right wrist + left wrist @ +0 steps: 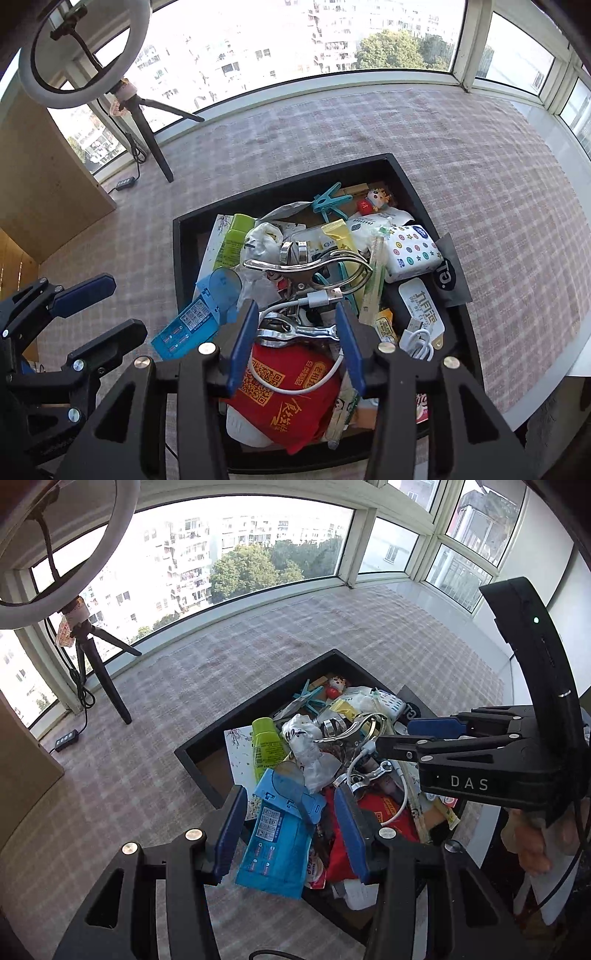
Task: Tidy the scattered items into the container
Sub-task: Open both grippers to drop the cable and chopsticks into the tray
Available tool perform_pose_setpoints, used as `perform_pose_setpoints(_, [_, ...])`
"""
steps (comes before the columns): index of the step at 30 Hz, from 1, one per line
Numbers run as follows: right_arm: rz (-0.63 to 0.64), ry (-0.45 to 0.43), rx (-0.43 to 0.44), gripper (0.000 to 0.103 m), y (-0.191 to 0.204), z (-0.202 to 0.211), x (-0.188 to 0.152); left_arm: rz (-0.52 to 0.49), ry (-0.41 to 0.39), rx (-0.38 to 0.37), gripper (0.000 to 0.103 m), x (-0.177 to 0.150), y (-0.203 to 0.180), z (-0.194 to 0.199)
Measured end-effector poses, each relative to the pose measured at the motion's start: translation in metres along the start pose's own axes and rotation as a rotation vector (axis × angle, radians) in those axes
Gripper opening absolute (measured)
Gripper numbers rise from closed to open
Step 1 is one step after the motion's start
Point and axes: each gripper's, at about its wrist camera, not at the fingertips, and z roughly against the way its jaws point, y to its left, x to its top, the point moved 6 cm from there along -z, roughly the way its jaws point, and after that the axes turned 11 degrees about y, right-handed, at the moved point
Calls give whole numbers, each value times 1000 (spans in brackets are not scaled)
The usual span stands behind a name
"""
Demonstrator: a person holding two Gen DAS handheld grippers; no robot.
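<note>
Checked pink-and-grey cloth (461, 155) covers the surface below a wide window, with a ring light on a tripod (147, 122) at the upper left of the right wrist view. On the cloth sits the black container (295, 181), heaped with small goods: a green tube (266, 746), a blue packet (280, 845), a red pouch (291, 398), a steel clamp (314, 273), a white cable (295, 386) and a star-printed tissue pack (410, 251) among them.

No loose item shows on the cloth in either view, so the tidying looks close to done (what lies outside the frames cannot be told).

The left gripper (291, 834) hangs over the near edge of the heap with its blue pads well apart; the blue packet lies between them, but the pads do not press on it. The right gripper (295, 347) is also spread, empty, above the red pouch and the cable.

The blue packet juts past the container's left wall, its long axis running from lower left to upper right in the right wrist view, tilted on the pile. It lies directly ahead of the left gripper and off to the left of the right one, so the left hand is the nearer for nudging it in.
</note>
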Motion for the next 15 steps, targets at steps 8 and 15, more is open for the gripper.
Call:
perform_pose_setpoints(8, [108, 7, 13, 45, 80, -13, -1, 170, -16, 76, 48, -52, 85, 24])
perform_pose_setpoints(15, [212, 11, 24, 48, 160, -28, -9, 333, -26, 149, 51, -113, 162, 48])
